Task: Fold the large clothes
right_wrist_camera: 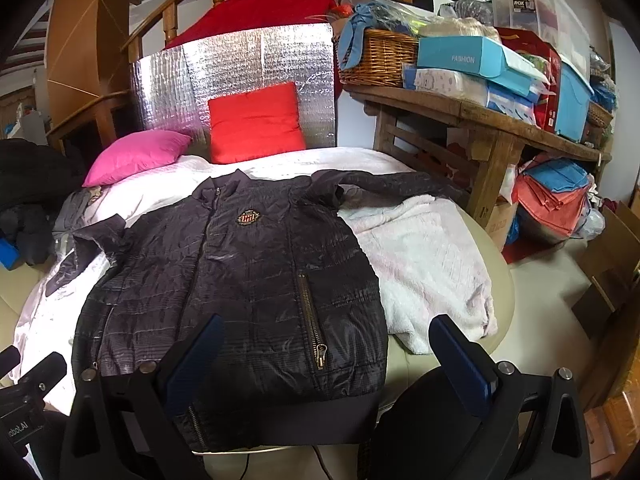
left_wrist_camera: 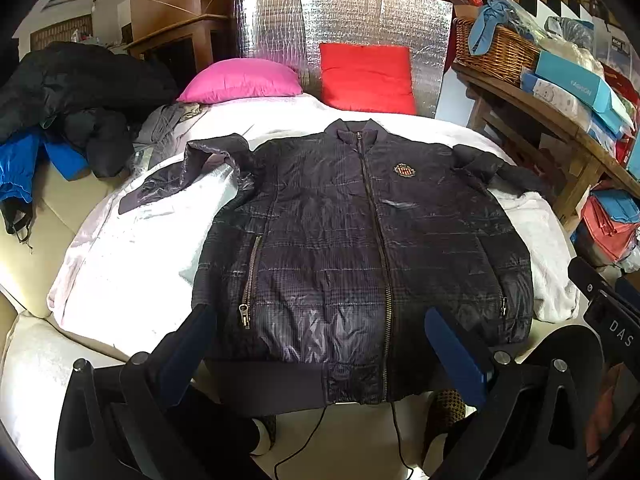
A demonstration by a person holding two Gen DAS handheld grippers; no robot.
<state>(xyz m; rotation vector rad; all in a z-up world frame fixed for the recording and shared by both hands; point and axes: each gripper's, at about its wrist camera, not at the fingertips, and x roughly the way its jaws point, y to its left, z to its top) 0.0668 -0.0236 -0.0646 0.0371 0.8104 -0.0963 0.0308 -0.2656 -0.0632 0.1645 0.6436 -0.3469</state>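
White blanket (left_wrist_camera: pixel 120 248) spread over bed; dark quilted jacket (left_wrist_camera: pixel 360 240) laid face-up on it, zipped, collar far, hem near.
Jacket's left-view sleeve (left_wrist_camera: pixel 188 172) seen bent and crumpled beside body; other sleeve (right_wrist_camera: pixel 400 184) stretched out past jacket's shoulder.
Left gripper (left_wrist_camera: pixel 320 344) held above jacket hem, jaws spread, nothing pinched.
Right gripper (right_wrist_camera: pixel 328 360) held over jacket's hem corner, jaws spread, empty.
Judged: folding not yet begun. Sleeves best pinched at cuff, laid flat across jacket chest; slippery shell to be gripped at ribbed hem, drawn slowly.
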